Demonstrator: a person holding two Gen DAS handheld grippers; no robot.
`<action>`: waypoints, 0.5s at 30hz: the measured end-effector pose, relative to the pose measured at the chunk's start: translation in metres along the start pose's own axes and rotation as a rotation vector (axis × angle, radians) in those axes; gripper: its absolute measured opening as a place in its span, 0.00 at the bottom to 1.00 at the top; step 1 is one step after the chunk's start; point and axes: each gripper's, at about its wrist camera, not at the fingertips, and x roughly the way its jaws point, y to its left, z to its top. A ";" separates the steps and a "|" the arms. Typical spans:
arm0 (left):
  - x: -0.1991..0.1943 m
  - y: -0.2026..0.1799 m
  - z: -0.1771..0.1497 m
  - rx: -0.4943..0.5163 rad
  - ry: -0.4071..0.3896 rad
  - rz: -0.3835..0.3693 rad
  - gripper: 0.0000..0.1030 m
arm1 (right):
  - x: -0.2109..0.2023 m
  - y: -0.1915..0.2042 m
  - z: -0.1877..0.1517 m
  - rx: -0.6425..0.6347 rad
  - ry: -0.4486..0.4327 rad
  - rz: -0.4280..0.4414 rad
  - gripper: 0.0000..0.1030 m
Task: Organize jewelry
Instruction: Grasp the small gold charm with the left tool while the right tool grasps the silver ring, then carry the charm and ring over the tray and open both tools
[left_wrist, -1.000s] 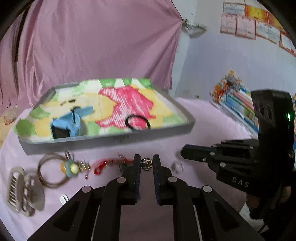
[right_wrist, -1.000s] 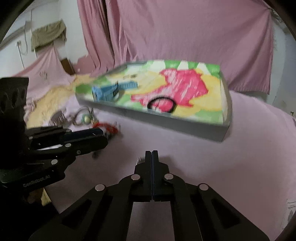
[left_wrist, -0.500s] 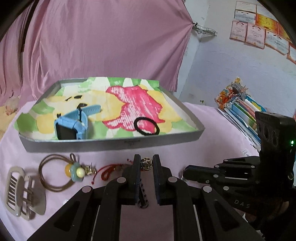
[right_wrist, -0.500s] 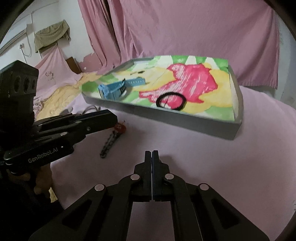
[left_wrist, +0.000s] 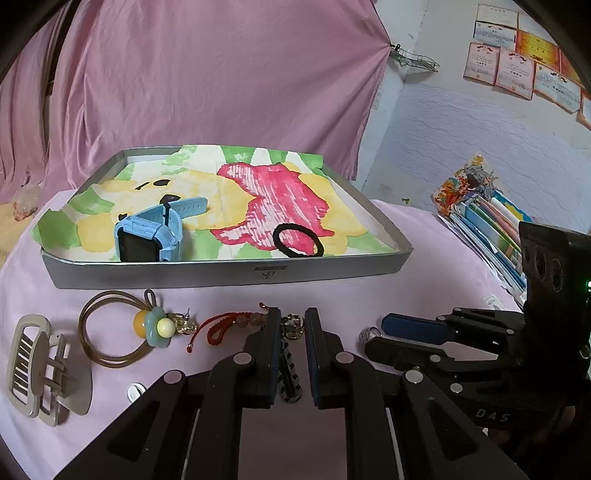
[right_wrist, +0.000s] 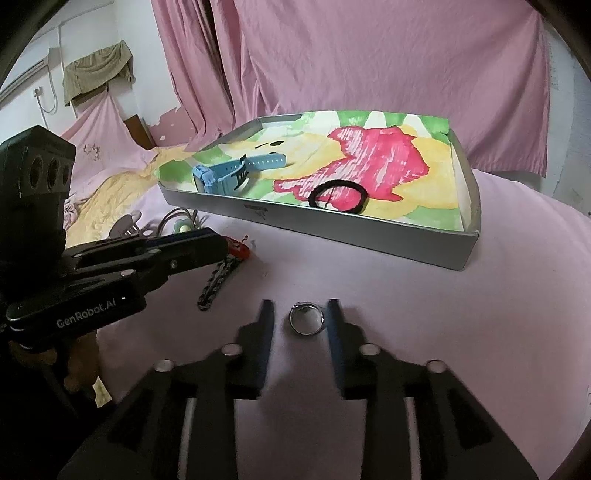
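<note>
A shallow grey tray (left_wrist: 332, 271) with a painted paper lining holds a blue smartwatch (left_wrist: 151, 232) and a black hair tie (left_wrist: 298, 240); the tray also shows in the right wrist view (right_wrist: 369, 238). My right gripper (right_wrist: 301, 317) is open, with a silver ring (right_wrist: 306, 319) lying on the pink cloth between its fingertips. My left gripper (left_wrist: 291, 325) is partly open around a dark chain bracelet (left_wrist: 288, 373) with a metal charm (left_wrist: 291, 325); whether it grips is unclear. The chain (right_wrist: 216, 284) lies on the cloth in the right wrist view.
In front of the tray lie a red cord bracelet (left_wrist: 225, 325), a brown hair tie with a flower bead (left_wrist: 122, 330), a beige hair claw (left_wrist: 35, 369) and a small earring (left_wrist: 135, 391). Books (left_wrist: 484, 218) are stacked at the right.
My right gripper has opened from shut and now brackets the silver ring. The left gripper has stayed over the chain bracelet, and the view has steadied.
</note>
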 end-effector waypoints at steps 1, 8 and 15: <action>0.000 0.000 0.000 0.000 0.000 0.001 0.12 | 0.002 0.000 0.000 0.000 0.002 -0.006 0.26; 0.000 -0.001 -0.001 0.001 0.000 0.002 0.12 | 0.008 0.007 0.001 -0.038 0.010 -0.055 0.26; -0.001 -0.001 0.004 0.007 -0.010 -0.001 0.12 | 0.006 0.008 0.003 -0.065 0.007 -0.074 0.18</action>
